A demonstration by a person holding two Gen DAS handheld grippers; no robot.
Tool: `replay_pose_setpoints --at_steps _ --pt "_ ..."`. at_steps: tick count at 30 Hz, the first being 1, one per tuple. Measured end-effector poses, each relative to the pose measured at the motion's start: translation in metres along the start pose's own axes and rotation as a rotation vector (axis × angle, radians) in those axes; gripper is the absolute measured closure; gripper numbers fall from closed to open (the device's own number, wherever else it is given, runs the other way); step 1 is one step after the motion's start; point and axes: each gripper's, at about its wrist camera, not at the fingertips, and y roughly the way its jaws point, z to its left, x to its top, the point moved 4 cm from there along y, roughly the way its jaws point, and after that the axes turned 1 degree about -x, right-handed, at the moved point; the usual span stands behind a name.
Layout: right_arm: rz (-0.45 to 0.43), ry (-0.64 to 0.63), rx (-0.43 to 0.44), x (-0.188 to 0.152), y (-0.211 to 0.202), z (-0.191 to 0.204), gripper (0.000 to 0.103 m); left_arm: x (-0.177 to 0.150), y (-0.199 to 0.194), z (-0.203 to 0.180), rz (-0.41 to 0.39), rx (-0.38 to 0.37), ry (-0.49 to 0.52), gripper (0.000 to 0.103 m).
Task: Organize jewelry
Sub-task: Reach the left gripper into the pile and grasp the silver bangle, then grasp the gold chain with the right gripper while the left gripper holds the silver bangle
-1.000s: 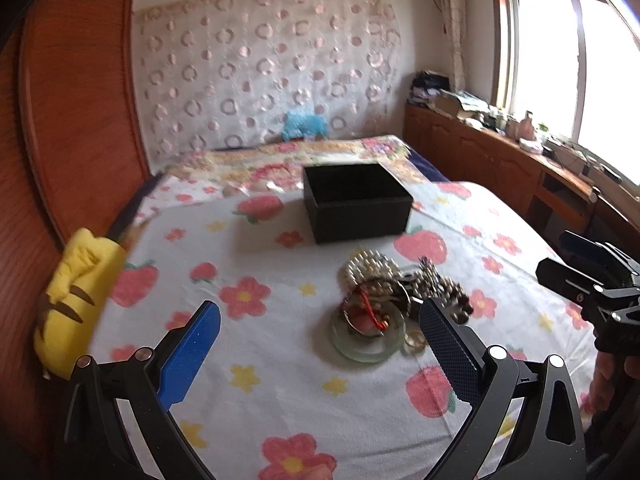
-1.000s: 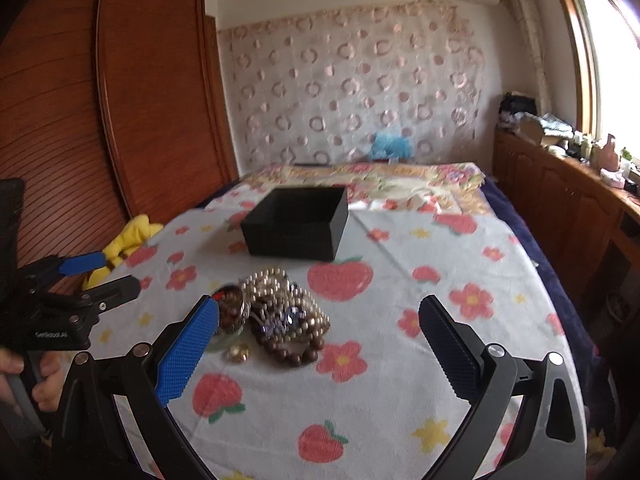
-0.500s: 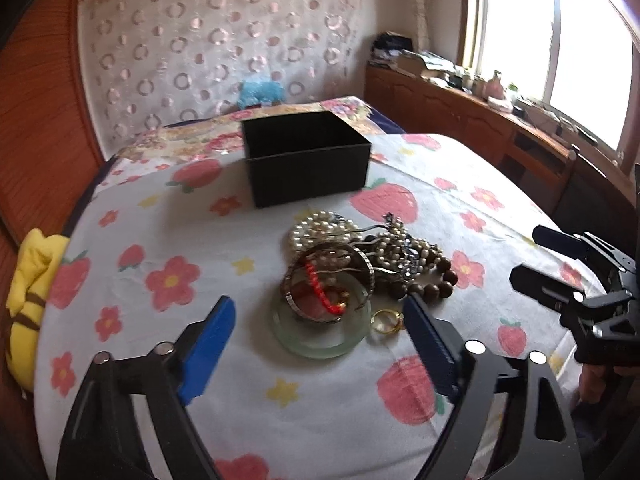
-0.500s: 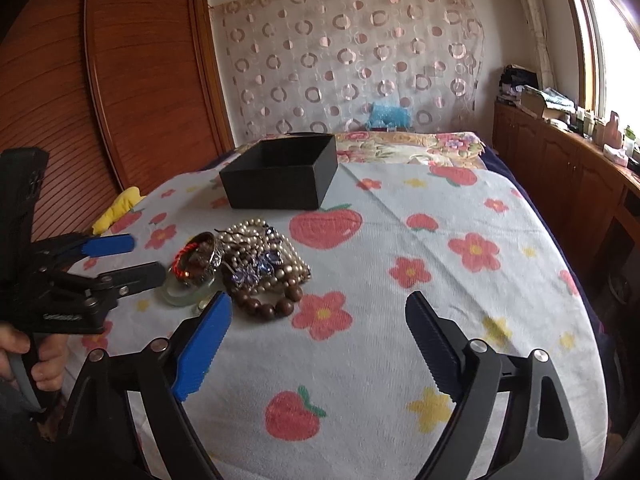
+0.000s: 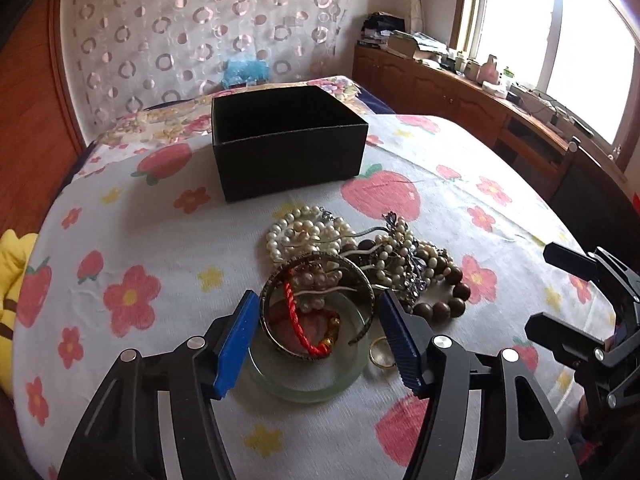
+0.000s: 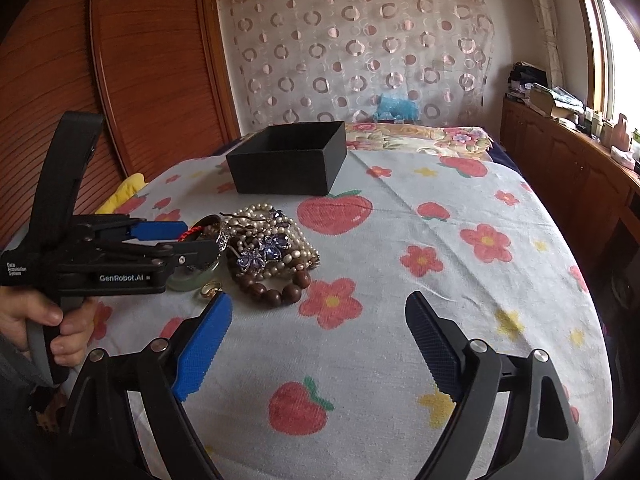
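Left gripper, fingers apart, straddles the metal bangle lying flat on the green bangle; black box lies straight ahead. Right gripper, also spread, sits farther off.

One black box, two bangles

The left gripper reaches forward low, its blue-padded fingers parted and level with each other. A bare hand clasps its handle, curled fingers around the grip. The right gripper sits off to the right of the left one, its jaws spread wide and holding nothing.
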Motion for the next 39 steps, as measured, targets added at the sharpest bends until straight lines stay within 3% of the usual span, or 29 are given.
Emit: replay_pose_setpoints --at_steps 7,19,21,30,39 --pt "0.005 -0.006 -0.003 0.001 0.002 0.001 0.013 0.000 0.003 0.001 -0.002 0.004 0.017 0.045" --pt "0.017 -0.067 -0.001 0.017 0.010 0.009 0.013 0.002 -0.037 0.016 -0.117 -0.020 -0.041 0.045" --pt "0.029 -0.080 0.024 0.023 0.015 0.012 0.020 0.002 -0.044 0.019 -0.129 -0.015 -0.043 0.045" --pt "0.095 -0.132 0.061 0.041 0.050 0.027 0.024 0.000 -0.052 0.035 -0.157 -0.003 -0.076 0.045" --pt "0.151 -0.126 0.135 0.058 0.076 0.035 0.051 0.002 -0.063 0.049 -0.192 0.014 -0.099 0.045"
